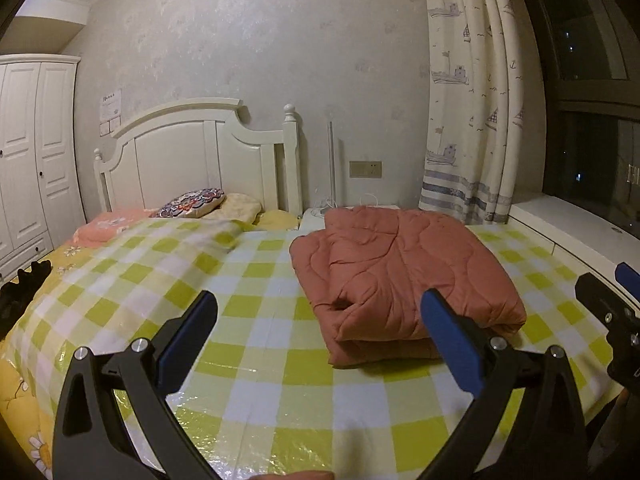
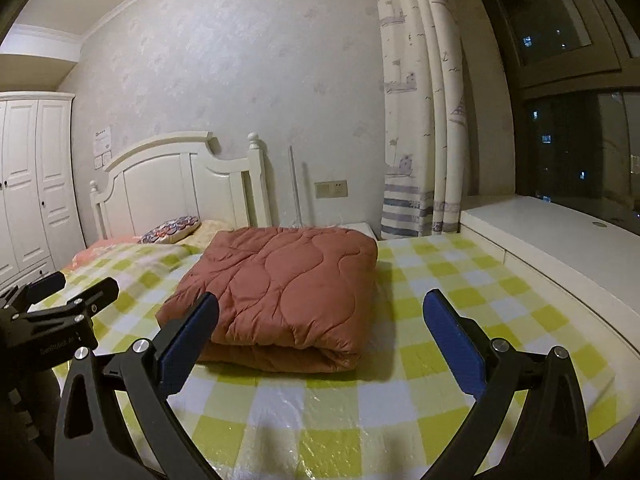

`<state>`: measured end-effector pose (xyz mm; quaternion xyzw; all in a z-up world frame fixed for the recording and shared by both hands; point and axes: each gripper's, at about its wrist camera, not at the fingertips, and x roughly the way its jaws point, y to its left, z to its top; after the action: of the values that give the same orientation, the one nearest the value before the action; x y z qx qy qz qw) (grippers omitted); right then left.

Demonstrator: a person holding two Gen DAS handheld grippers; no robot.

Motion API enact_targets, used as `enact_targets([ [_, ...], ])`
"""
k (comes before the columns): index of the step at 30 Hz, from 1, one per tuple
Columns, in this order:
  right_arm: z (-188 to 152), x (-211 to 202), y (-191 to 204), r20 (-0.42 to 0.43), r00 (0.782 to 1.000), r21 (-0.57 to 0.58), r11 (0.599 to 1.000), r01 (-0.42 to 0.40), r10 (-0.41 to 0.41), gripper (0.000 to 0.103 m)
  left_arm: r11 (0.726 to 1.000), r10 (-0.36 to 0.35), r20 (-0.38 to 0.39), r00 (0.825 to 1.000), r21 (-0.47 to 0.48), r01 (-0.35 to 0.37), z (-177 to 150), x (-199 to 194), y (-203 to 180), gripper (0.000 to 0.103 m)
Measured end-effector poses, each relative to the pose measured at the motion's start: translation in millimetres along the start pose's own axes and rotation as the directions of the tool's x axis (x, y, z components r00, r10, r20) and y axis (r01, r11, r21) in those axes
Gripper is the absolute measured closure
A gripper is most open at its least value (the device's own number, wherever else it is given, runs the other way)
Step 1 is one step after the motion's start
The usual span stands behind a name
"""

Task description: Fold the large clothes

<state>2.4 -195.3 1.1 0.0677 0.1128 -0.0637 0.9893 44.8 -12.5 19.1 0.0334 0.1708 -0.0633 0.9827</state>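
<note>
Fingers: both grippers have their blue pads spread wide, and nothing is between them. The left gripper (image 1: 320,332) and the right gripper (image 2: 320,334) hang above the bed, near its front edge, and touch no cloth.

Quilt: the rust-red quilt (image 2: 276,292) lies on the checked cover (image 2: 400,412), already folded into a thick block of several layers. It is in front of the right gripper and a little to the right of the left one.

Stage: by judgement the folding is almost finished or finished; perhaps one more fold, or only a tidy-up, remains.

Risk: the block is puffy and soft. If a pad catches only the top layer, that layer may lift alone and the fold may open. The cover looks shiny, like plastic, so a push from the side may slide the whole block away instead of folding it.

Around: pillows (image 1: 192,204) lie near the white headboard (image 1: 200,148), a curtain (image 1: 472,120) hangs at the right, and a wardrobe (image 1: 32,152) stands at the left.

Hidden: the far side of the quilt cannot be seen, so its loose edges cannot be judged. A dark thing at the left edge of the left view is too unclear to name. The hands are mostly out of frame.
</note>
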Motion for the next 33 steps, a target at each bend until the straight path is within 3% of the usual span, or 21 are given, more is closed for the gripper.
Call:
enact_targets([
  [7,-3,2,3,-0.008,1.0,0.003,1.0,-0.016,0.016,0.005,1.0,-0.009,-0.04,0.999,-0.012,0.008,-5,8,2,0.002],
  [33,-10,2,6,-0.032,0.999,0.005,0.999,-0.033,0.033,0.005,1.0,-0.012,-0.06,0.998,-0.017,0.011,-12,12,0,0.002],
])
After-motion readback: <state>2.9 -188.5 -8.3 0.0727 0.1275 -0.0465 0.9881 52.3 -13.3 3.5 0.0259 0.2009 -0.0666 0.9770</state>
